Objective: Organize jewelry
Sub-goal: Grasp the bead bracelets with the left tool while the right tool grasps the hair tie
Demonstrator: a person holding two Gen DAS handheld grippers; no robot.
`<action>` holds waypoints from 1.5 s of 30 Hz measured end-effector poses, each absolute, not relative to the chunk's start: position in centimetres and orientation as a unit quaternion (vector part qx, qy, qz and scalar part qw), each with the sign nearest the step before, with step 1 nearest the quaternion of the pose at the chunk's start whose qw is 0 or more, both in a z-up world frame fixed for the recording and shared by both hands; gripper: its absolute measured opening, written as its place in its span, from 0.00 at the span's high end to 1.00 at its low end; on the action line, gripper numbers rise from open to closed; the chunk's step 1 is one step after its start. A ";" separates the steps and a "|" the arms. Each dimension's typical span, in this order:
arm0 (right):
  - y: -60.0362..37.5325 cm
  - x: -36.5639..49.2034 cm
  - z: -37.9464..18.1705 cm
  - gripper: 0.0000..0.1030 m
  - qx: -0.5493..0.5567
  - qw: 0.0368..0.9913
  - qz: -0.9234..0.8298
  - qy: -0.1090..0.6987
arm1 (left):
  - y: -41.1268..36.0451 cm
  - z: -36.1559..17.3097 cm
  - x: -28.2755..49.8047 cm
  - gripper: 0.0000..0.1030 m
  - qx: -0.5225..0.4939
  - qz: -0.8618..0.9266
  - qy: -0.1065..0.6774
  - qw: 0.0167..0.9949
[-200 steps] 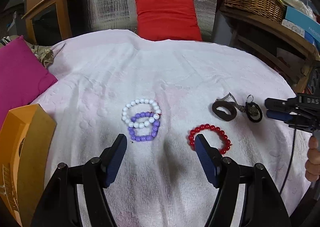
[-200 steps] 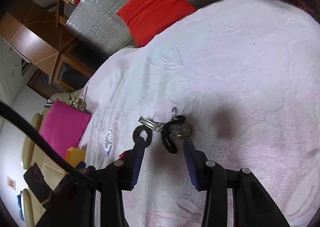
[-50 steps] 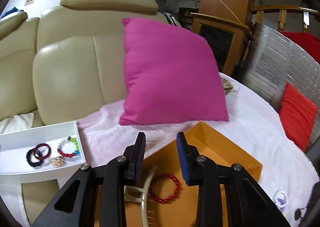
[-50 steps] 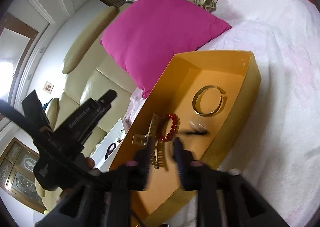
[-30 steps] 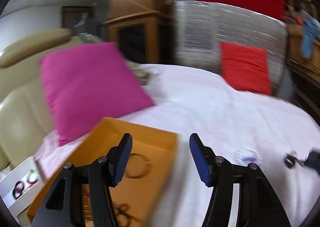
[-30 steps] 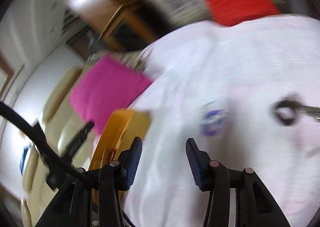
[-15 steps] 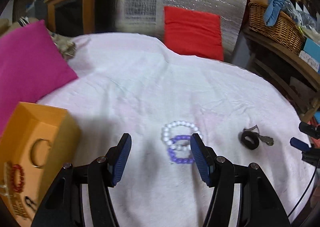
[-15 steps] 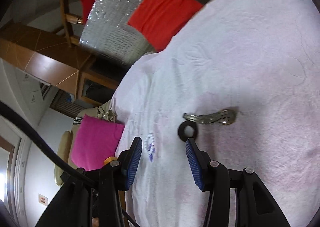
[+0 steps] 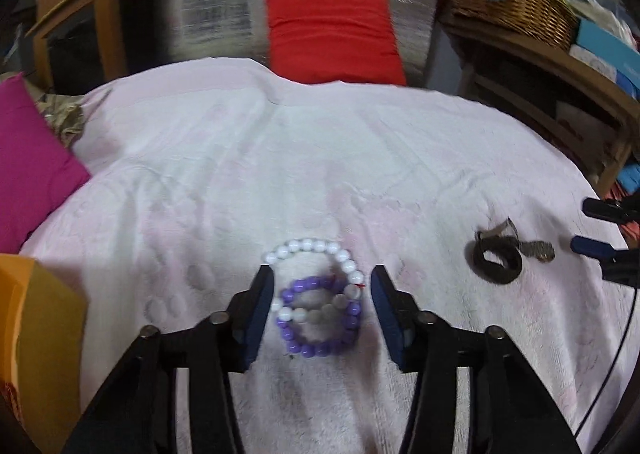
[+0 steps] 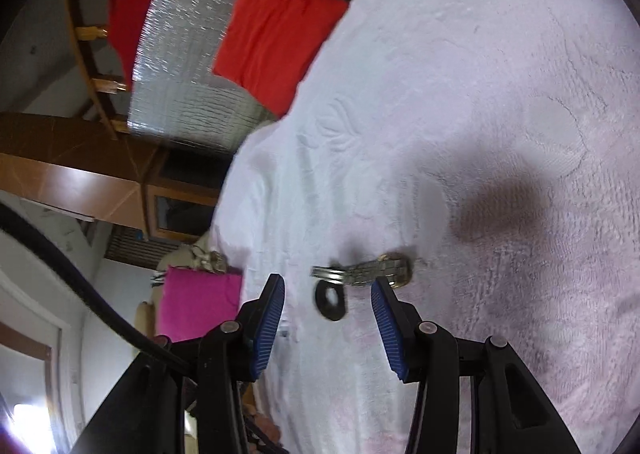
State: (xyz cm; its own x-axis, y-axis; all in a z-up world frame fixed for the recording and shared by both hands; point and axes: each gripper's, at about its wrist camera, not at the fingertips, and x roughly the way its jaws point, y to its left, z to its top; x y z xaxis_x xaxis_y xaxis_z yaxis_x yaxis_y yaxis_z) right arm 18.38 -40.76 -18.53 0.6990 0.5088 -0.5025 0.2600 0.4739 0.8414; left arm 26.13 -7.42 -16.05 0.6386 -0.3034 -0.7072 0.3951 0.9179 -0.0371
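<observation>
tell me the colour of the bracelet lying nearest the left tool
Purple beads, overlapping a white one; clearest in the left wrist view.

You see two bead bracelets centre frame: white [image 9: 316,254], purple [image 9: 320,328]. One black ring [image 9: 498,262] and one metal watch band [image 10: 370,269] right. Two cushions: red [image 9: 334,40] top, pink [image 9: 30,166] left. One orange box [image 9: 38,338] lower left.

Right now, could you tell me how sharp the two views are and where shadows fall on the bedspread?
Left wrist view: slight motion blur, softest on the overlapping white and purple bead bracelets between the open left claw; a grey shadow lies below them. Right wrist view: the silver metal watch band is smeared, and a dark shadow blotch falls on the pale pink bedspread.
</observation>
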 end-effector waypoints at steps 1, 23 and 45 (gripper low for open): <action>-40.8 18.6 -18.7 0.53 0.503 0.771 0.074 0.383 | -7.7 -16.3 26.3 0.56 0.064 -0.200 0.384 0.899; -35.5 23.9 -16.9 0.53 0.372 0.833 0.109 0.394 | -5.4 -16.8 27.6 0.91 0.000 -0.255 0.436 0.863; -33.2 25.6 -17.3 0.99 0.222 0.874 0.067 0.428 | -1.4 -13.7 27.3 0.91 -0.081 -0.265 0.403 0.872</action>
